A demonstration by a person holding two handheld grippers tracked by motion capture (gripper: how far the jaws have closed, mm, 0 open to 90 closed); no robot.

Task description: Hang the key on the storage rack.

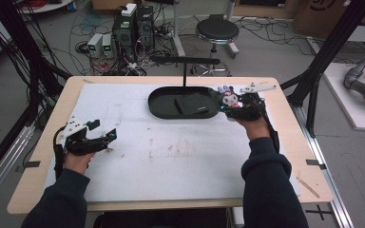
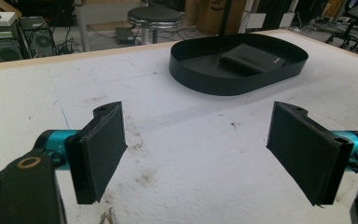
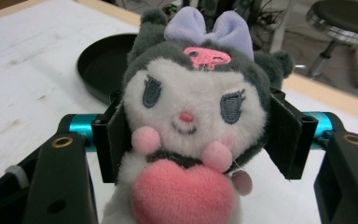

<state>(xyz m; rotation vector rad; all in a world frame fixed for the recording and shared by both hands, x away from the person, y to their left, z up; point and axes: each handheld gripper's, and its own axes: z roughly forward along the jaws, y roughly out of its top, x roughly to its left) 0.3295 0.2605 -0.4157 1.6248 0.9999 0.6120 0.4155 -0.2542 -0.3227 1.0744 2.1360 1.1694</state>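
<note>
While clamped in the right gripper (image 3: 193, 135), grey-white plush (image 3: 191, 116), lilac bow; left gripper (image 2: 196, 154) wide.

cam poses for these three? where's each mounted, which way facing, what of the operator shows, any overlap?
High view: above the person's side, facing forward and down on the table; both forearms, left gripper, right gripper.
Left gripper view: on the left gripper, jaws apart, facing the black tray.
Right gripper view: on the right gripper, jaws clamping the plush toy.
Shared: the tray.
</note>
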